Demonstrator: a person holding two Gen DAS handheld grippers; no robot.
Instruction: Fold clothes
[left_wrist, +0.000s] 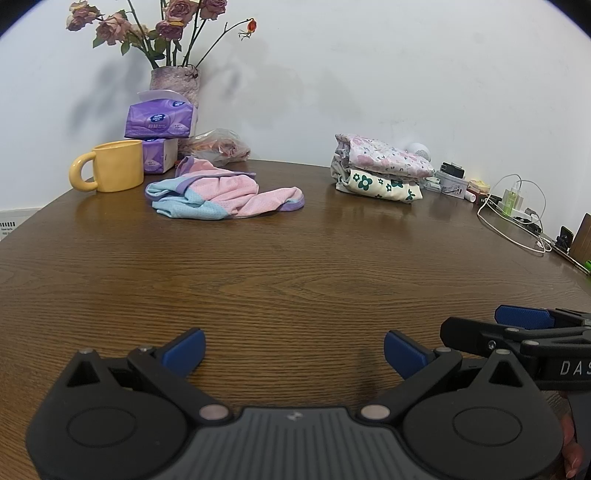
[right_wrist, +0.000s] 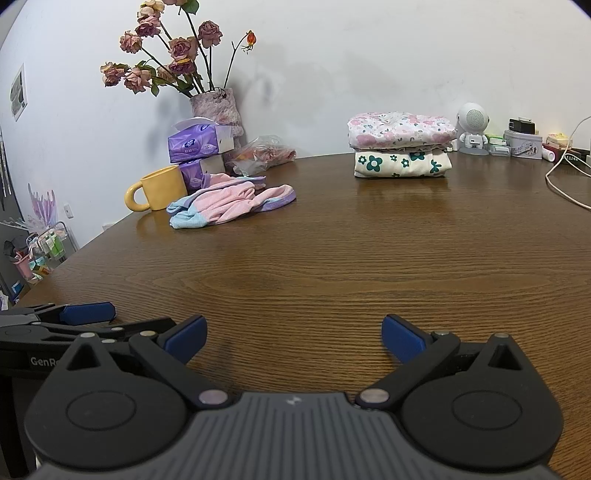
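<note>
A dark wood-grain counter (left_wrist: 295, 266) runs back to a plain white wall, with bare boards across its whole near half.

The left claw (left_wrist: 294, 350) hangs low over the near edge, its 2 blue pads spread wide with nothing between them. The right claw (right_wrist: 294, 338) sits just beside it on the right, equally wide and empty. Each shows in the other's view as a blue-tipped arm at the frame edge.

Ahead and to the left of both claws, well apart from them, lies the unfolded garment (left_wrist: 221, 195), a crumpled pink, blue and purple piece. A yellow mug (left_wrist: 110, 170) stands just left of it, tissue packs (left_wrist: 160, 120) and a vase (left_wrist: 175, 85) of dried roses behind. Ahead and to the right, 2 folded items form a stack (left_wrist: 380, 170), a pink floral piece on a green-flowered one. Beyond that, a small white robot figure (right_wrist: 472, 127) and a white cable (left_wrist: 517, 218).

The step in hand looks like reaching for the crumpled piece. To do it well:
- Carry both claws forward-left while they are wide, staying clear of the mug.
- Pick 2 separate edges, such as the purple-trimmed hem (left_wrist: 291, 203) and the blue corner (left_wrist: 173, 210), so the cloth can be pulled flat.
- Drag it into the bare centre before folding; the back is too cluttered.
- Pinch only 1 layer, or the bundle may lift as a lump.
</note>
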